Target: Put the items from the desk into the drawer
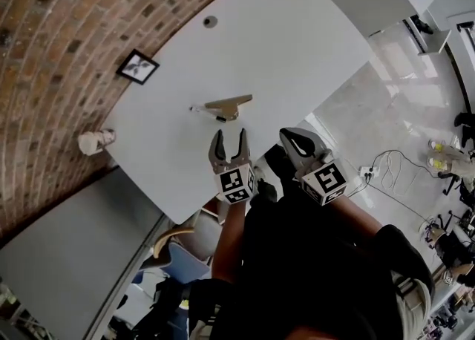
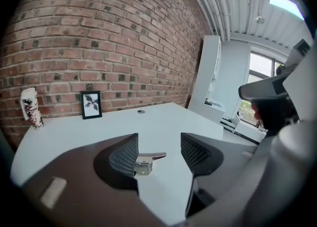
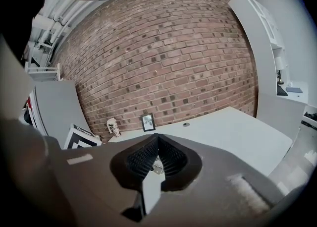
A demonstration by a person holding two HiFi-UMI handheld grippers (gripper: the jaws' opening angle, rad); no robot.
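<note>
The metal lever tool [image 1: 226,106] lies flat on the white bench [image 1: 297,41], well apart from the picture frame [image 1: 137,66] (which leans by the brick wall). Farther from the frame, the left gripper [image 1: 230,138] hangs with jaws wide apart and empty. Beside it, farther still, the right gripper [image 1: 293,138] has its tips together, holding nothing.

Field notes: I see one small silvery metal tool [image 1: 226,106], a long flat lever arm over a boxy folded base, lying on its own near the middle of the white desk [image 1: 282,41], arm roughly level. A black-framed leaf picture [image 1: 137,67] stands upright at the desk's back edge. A white printed can [image 1: 96,140] stands upright at the left corner, well apart from both.
</note>
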